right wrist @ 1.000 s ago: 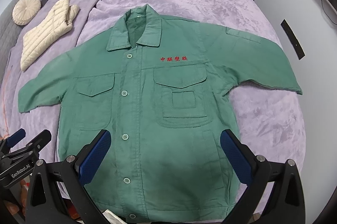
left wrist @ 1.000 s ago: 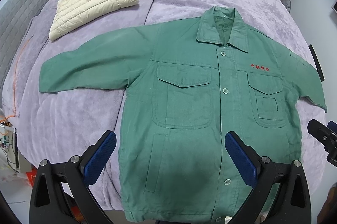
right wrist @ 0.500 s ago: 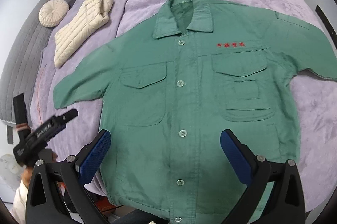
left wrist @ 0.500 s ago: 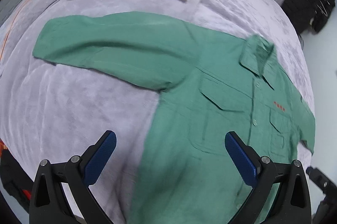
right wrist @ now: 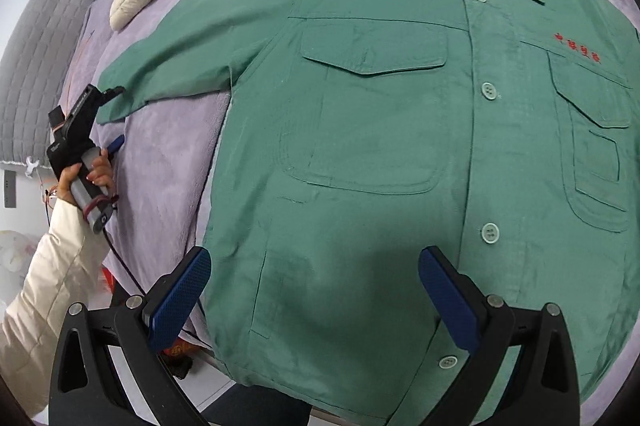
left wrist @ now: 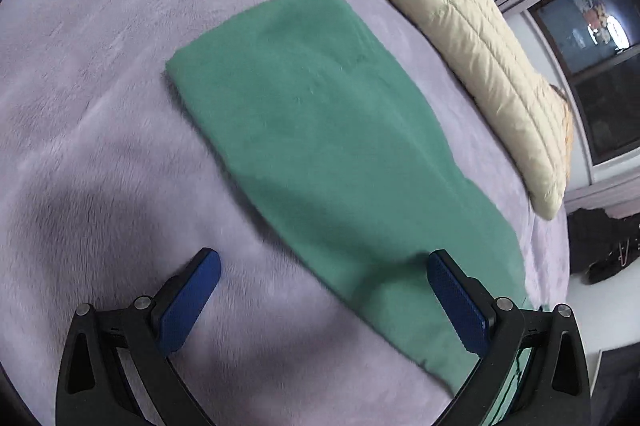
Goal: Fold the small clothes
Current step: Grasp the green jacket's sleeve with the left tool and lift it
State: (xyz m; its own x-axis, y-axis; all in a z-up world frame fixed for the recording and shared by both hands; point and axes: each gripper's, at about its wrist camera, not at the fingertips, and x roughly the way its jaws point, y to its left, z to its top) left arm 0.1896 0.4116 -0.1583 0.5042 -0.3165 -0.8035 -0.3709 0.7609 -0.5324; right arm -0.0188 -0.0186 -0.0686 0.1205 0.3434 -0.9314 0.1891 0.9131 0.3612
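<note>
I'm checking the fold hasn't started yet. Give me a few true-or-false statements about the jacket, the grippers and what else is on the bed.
1. The green jacket lies spread flat, front up and buttoned. True.
2. The right gripper is shut on the hem. False: its jaws stand wide open above the lower part of the jacket, holding nothing.
3. The left gripper is open near the sleeve. True.
4. The sleeve is already folded across the chest. False: it stretches out sideways on the purple blanket.
5. A cream puffer jacket lies beyond the sleeve. True.
</note>
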